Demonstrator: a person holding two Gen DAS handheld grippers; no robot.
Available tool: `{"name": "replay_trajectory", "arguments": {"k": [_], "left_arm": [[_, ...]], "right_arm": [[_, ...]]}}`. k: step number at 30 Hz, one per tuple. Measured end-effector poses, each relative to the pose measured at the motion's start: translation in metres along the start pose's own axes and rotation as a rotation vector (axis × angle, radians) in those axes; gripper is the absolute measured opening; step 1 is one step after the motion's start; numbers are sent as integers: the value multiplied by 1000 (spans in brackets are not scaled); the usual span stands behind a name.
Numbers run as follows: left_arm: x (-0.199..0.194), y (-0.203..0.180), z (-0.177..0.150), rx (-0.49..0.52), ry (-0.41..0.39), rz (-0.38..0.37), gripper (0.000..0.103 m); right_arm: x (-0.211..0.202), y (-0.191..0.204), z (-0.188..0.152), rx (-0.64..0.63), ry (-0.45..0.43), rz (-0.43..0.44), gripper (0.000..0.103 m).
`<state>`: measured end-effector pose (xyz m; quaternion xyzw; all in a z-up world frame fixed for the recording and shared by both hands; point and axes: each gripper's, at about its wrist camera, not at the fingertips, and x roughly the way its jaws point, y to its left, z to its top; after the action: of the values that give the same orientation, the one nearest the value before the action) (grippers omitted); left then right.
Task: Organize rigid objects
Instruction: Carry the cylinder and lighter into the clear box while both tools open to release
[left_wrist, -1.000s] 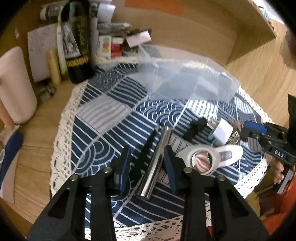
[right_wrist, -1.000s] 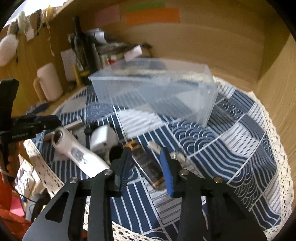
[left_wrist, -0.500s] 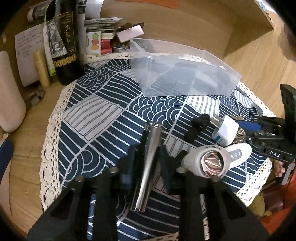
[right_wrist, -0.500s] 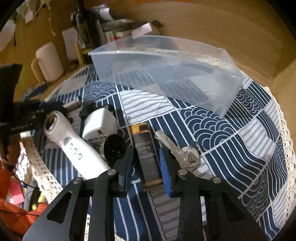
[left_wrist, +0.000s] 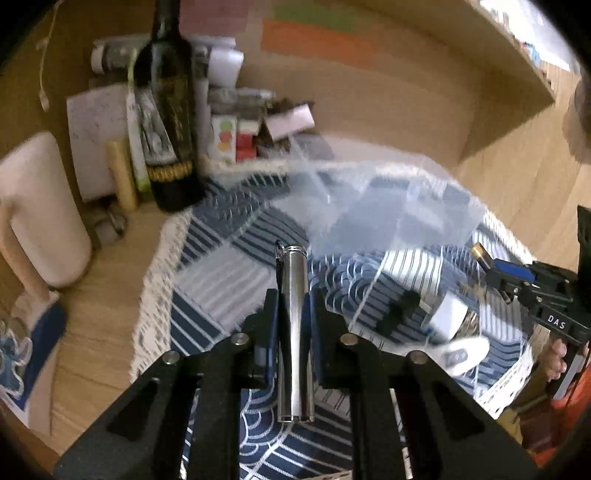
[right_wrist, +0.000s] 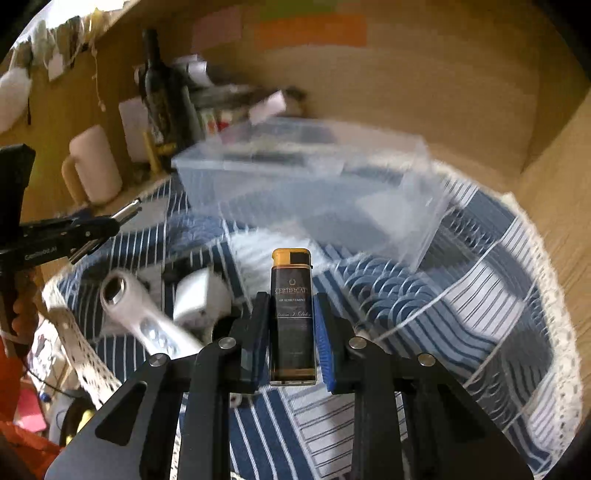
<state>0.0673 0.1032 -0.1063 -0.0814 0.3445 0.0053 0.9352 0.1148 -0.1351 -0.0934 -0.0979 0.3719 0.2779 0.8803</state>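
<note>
The left tool (left_wrist: 291, 306) is closed on a shiny metal tube (left_wrist: 294, 332), and the tube's long side points straight ahead, up the middle of the frame. The right tool (right_wrist: 290, 319) is closed on a dark lighter (right_wrist: 291, 317) with a gold top, and it also points straight ahead. Both things look lifted off the blue patterned cloth (left_wrist: 229, 280) on the tabletop. The clear plastic box (right_wrist: 314, 195) sits ahead of both tools, in the upper middle of each frame, so the next move is likely forward and over its rim. The right tool looks a bit nearer to the box. The right view shows the 1 white handle thing (right_wrist: 140, 317) and the white plug (right_wrist: 199, 299) at lower left, left on the cloth. The left view shows them only blurry, at lower right. The left view shows the dark bottle (left_wrist: 170, 122) at upper left more clearly.
</note>
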Motion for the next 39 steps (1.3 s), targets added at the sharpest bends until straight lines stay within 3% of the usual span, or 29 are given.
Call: {"name": "replay_trajectory", "arguments": {"k": [7,19,27,39], "left_arm": [[-15,-10,38,8,-99,28,15],[-9,-37,96,48,-158,5,15],[23,-56,123,86,-122,1,15],[107,-70,125,139,77,-38,15]], "right_arm": [[-25,-8,32,6,-133,-32,22],[-33,-20,83,-10,-278,-98,22],[1,-29,106,-12,-235,-67,22],[66,-46,111,-32,-54,-28,22]]}}
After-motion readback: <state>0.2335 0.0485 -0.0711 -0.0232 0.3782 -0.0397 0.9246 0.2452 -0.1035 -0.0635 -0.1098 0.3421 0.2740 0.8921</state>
